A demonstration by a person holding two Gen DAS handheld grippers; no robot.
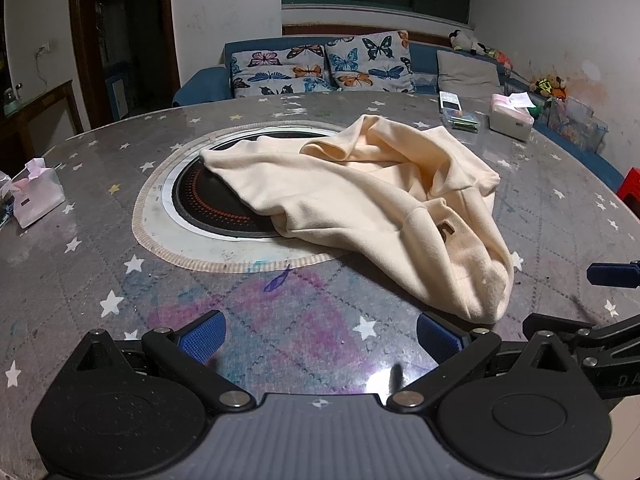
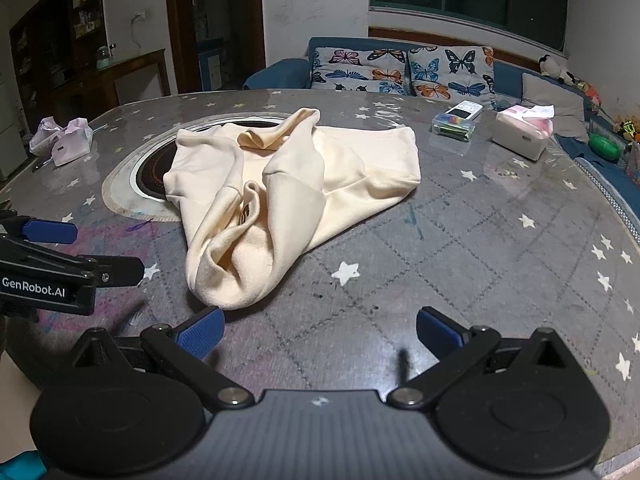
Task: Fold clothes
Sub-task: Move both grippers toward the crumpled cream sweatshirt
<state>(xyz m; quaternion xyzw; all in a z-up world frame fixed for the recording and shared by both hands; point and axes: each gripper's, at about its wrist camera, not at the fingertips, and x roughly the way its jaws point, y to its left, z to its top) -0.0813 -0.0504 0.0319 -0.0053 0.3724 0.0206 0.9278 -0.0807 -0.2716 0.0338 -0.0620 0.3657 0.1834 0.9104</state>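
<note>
A cream fleece garment lies crumpled in a heap on the round grey star-patterned table, partly covering the black hotplate set in the table's middle. In the right wrist view the same garment sits ahead and left of centre, a sleeve end nearest me. My left gripper hovers open near the table's front edge, its blue pads apart and empty, the garment's near tip just beyond its right finger. My right gripper is open and empty too, just short of the garment. Each gripper shows at the other view's edge.
A white tissue box, a clear box of coloured items and a remote lie at the table's far right. A pink-and-white pouch sits at the far left. A blue sofa with butterfly cushions stands behind the table.
</note>
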